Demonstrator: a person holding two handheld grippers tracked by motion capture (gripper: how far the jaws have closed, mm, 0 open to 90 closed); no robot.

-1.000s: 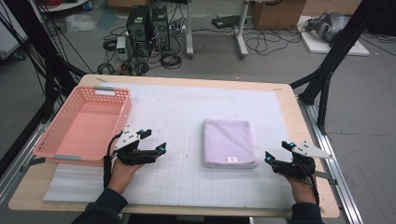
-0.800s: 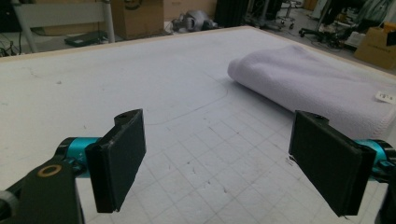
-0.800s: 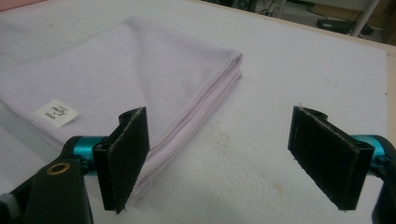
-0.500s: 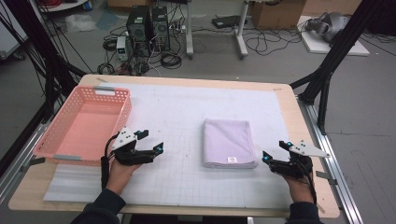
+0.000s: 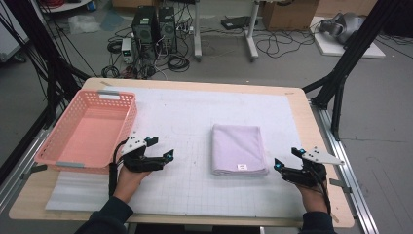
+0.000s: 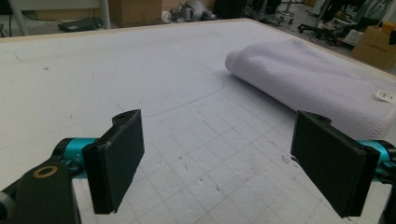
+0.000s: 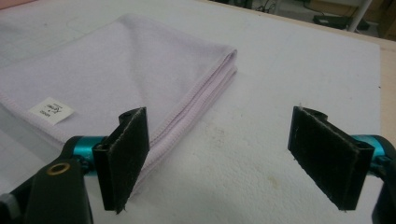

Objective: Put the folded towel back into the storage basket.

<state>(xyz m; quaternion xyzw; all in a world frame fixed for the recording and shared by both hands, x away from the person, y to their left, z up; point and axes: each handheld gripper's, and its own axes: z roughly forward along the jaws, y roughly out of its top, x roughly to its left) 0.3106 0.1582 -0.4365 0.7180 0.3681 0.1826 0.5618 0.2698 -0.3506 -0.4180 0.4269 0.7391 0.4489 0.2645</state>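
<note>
Folded lilac towel (image 5: 239, 148) lying flat on the white gridded mat (image 5: 195, 117), right of the table's centre; a small white label (image 5: 241, 167) sits near its edge closest to the person; in the right gripper view the stacked, stitched edges of the towel (image 7: 116, 79) face the gripper, with the label (image 7: 50, 110) at lower left; in the left gripper view the towel (image 6: 317, 84) lies ahead and to the right, its rounded fold toward the far side. Right gripper (image 5: 288, 159) held low over the mat just beside the towel's near right corner, not touching it; jaws spread wide, nothing between them, the left jaw overlapping the towel's edge in its own view. Left gripper (image 5: 161, 147) held over bare mat, well apart from the towel on its left; jaws likewise spread wide and empty (image 6: 219, 163). Pink plastic basket (image 5: 87, 127) standing at the table's left edge, just beside the left gripper. Wooden table (image 5: 311, 141) bordering the mat; computer towers and cables on the floor beyond.
</note>
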